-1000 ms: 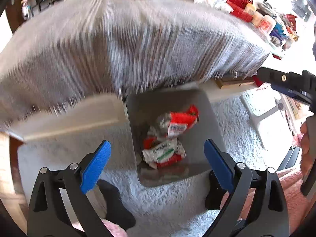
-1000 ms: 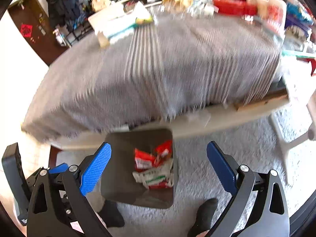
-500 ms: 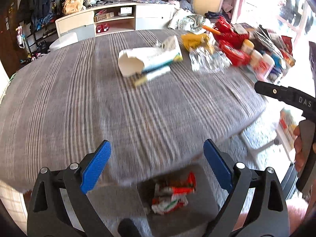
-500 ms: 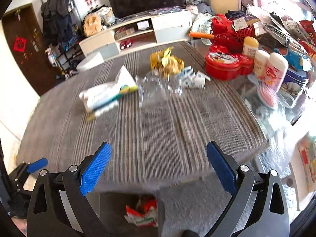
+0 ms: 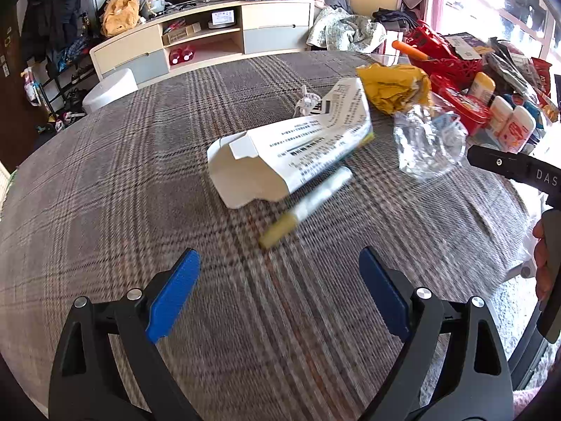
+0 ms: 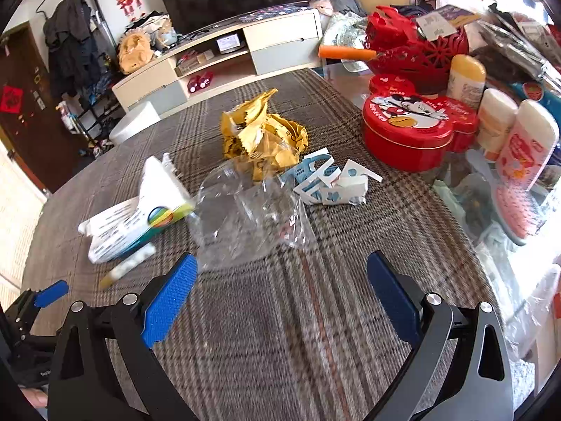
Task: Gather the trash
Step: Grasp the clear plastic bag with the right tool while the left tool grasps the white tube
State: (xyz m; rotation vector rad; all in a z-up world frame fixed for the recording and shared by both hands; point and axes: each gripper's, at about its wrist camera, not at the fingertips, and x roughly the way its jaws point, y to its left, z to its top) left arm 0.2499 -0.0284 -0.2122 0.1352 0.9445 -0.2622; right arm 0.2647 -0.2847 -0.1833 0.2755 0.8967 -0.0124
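Note:
Trash lies on the plaid tablecloth (image 5: 140, 182). A torn white carton (image 5: 291, 154) lies ahead of my left gripper (image 5: 278, 294), with a white and yellow tube (image 5: 308, 207) beside it. The carton also shows in the right wrist view (image 6: 140, 217). Clear crumpled plastic (image 6: 245, 217) lies just ahead of my right gripper (image 6: 280, 298). Behind it are a crumpled yellow wrapper (image 6: 263, 133) and torn blue-white card pieces (image 6: 329, 179). Both grippers are open and empty, above the table's near part.
A red Mickey tin (image 6: 410, 129), white bottles (image 6: 526, 161) and a red basket (image 6: 420, 45) crowd the table's right side. A TV cabinet (image 5: 210, 42) stands beyond the table. The right gripper's handle (image 5: 519, 168) shows at the left wrist view's right edge.
Both grippers have risen from over the floor bin with red-white wrappers to above the tabletop. The bin has dropped out of view and the table trash is now close.

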